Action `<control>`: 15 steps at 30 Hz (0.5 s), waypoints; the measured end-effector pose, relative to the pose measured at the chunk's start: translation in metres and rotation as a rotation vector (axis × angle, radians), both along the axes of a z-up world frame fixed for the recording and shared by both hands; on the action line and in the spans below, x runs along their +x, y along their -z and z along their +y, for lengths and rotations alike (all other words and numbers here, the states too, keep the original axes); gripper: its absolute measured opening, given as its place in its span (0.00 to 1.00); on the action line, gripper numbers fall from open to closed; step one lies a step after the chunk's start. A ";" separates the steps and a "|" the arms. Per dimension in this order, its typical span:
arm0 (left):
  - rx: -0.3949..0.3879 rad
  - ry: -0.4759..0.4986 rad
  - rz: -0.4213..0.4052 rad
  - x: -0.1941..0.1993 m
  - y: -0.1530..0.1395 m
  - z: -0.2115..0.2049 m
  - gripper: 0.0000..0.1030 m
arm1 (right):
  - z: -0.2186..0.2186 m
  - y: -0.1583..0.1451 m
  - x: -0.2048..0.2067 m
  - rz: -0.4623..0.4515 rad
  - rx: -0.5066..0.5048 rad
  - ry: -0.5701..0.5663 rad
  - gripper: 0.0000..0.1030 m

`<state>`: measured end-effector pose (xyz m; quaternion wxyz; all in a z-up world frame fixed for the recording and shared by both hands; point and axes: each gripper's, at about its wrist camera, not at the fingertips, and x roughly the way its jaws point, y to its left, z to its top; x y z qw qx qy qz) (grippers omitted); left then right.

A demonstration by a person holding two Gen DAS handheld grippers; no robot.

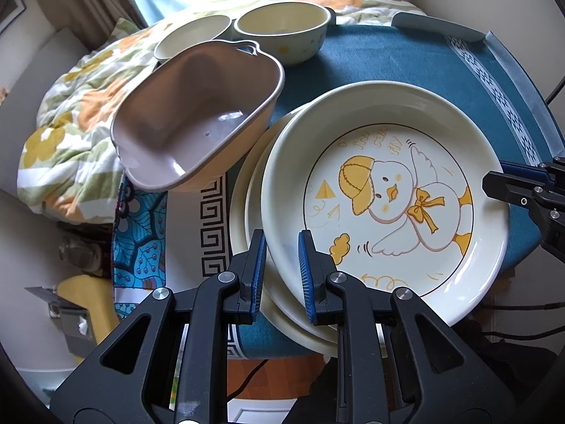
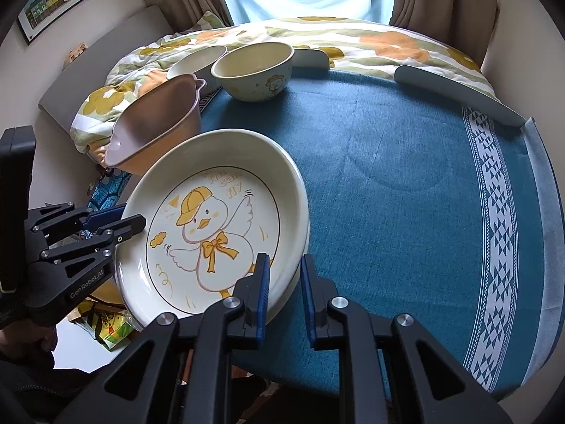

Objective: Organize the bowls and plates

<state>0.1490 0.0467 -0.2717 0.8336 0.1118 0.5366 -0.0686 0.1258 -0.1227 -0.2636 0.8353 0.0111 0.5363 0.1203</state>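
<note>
A cream plate with a yellow duck drawing [image 1: 385,208] lies on top of a stack of plates [image 1: 247,222] on the blue tablecloth; it also shows in the right wrist view [image 2: 215,226]. My left gripper [image 1: 281,272] is open, its fingers astride the plate's near rim. My right gripper [image 2: 285,293] is open, its fingers astride the opposite rim; it shows at the right edge of the left wrist view [image 1: 508,185]. A pink square bowl [image 1: 197,113] rests tilted beside the stack. Two cream round bowls [image 1: 282,31] [image 1: 192,37] stand behind it.
The blue tablecloth [image 2: 406,183] covers a round table with a white patterned border [image 2: 494,247]. A floral quilt [image 1: 74,123] lies past the table's far and left edge. Window curtains hang behind. Cables and bags lie on the floor below.
</note>
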 end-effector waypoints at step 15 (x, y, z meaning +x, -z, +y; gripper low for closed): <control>0.003 -0.001 0.009 -0.003 -0.001 0.004 0.16 | 0.001 0.002 0.002 0.003 0.010 0.004 0.16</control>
